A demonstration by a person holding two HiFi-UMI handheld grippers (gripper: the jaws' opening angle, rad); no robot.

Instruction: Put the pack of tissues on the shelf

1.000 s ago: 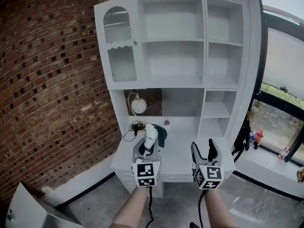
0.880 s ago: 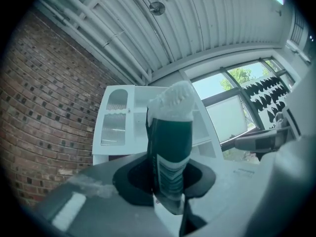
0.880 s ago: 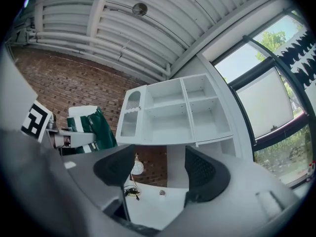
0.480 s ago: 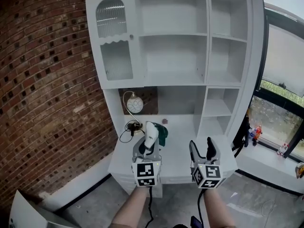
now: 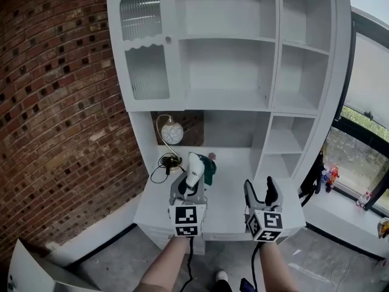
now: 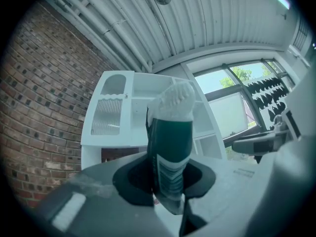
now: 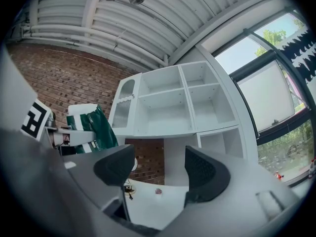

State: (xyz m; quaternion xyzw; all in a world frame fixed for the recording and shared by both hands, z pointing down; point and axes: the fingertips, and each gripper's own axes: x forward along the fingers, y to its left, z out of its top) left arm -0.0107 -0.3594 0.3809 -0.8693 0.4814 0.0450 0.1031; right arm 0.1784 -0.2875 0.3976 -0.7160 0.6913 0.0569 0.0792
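Left gripper view: left claw (image 6: 168, 181) pinches the green-and-white pack of tissues (image 6: 170, 137), print unreadably blurred; right claw (image 7: 163, 174) gapes empty.

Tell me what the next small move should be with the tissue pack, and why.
Probably carry the left gripper forward and up toward the open middle shelf. Its jaws are closed on the green and white tissue pack, which is held well below that shelf and short of it. The right gripper is open and empty, so it need not act.

Lamp (image 5: 172, 132) on desk (image 5: 236, 194), under shelf (image 5: 226, 106); brick wall (image 5: 58, 132) left.
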